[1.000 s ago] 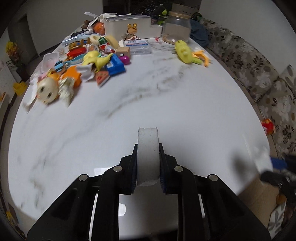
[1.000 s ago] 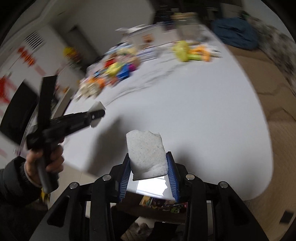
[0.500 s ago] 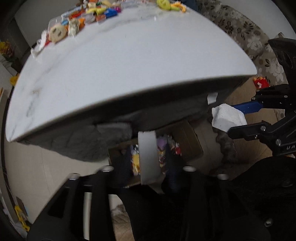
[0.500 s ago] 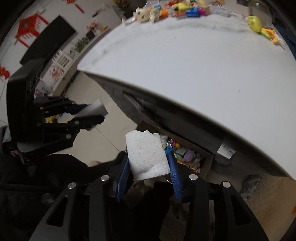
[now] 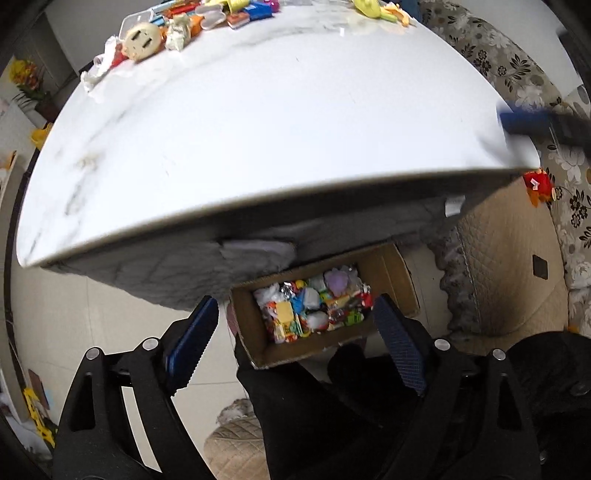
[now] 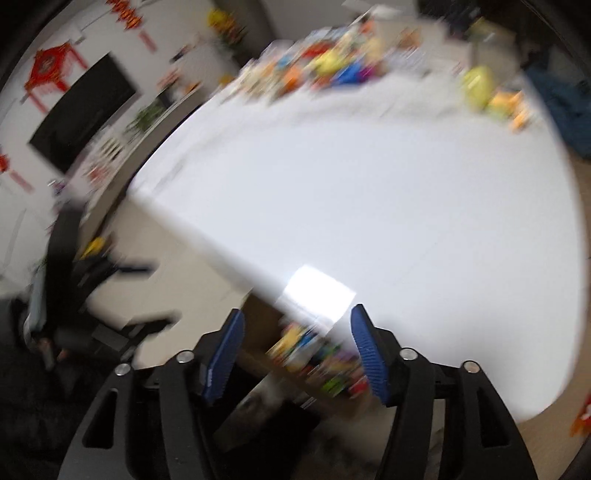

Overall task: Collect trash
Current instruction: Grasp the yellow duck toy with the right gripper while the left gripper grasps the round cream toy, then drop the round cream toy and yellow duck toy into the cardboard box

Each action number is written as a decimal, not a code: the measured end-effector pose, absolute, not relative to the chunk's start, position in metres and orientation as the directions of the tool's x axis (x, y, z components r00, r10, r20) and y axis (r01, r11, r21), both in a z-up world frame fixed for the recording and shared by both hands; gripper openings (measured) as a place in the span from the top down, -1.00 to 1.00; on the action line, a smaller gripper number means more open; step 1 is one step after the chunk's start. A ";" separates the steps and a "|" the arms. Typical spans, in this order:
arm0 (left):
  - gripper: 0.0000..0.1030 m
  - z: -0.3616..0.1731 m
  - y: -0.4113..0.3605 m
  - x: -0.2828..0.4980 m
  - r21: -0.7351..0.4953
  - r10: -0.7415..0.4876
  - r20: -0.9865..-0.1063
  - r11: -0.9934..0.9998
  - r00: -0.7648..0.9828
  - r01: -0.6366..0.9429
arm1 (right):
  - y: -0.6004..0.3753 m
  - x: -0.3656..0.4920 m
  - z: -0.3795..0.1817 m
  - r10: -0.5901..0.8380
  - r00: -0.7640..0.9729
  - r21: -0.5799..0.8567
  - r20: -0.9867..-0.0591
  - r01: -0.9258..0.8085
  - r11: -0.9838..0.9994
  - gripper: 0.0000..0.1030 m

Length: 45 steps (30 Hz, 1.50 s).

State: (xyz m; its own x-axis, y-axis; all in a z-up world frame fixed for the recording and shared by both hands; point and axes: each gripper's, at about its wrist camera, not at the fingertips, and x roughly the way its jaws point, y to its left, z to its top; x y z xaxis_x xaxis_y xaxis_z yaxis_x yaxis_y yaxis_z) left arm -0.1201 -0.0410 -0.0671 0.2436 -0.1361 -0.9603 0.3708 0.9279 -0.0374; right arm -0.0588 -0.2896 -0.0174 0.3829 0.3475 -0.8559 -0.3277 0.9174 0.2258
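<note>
Left gripper hanging over the cardboard box under the worktop, fingers spread wide, nothing between them. Right gripper badly blurred, fingers also wide apart and empty, aimed across the worktop edge with the box contents a smear below. Trash lying in a colourful heap inside the box on the floor; more clutter bunched along the far rim of the worktop, well apart from both grippers.

Risks from here, by judgement: swinging up fast and clipping the worktop edge, close above the left fingers. Reaching for the far pile and sweeping toys along with real rubbish, hard to tell apart at this range. Dropping later pieces from too high and missing the box, half tucked beneath the overhang. Blur on the right view hinting at speed, so poor aim likely
</note>
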 end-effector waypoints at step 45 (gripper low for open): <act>-0.32 -0.069 0.057 0.256 -0.151 -0.183 -0.877 0.983 0.445 0.108 | -0.229 0.096 -0.069 0.336 0.366 0.386 -0.868 0.073 0.920 0.09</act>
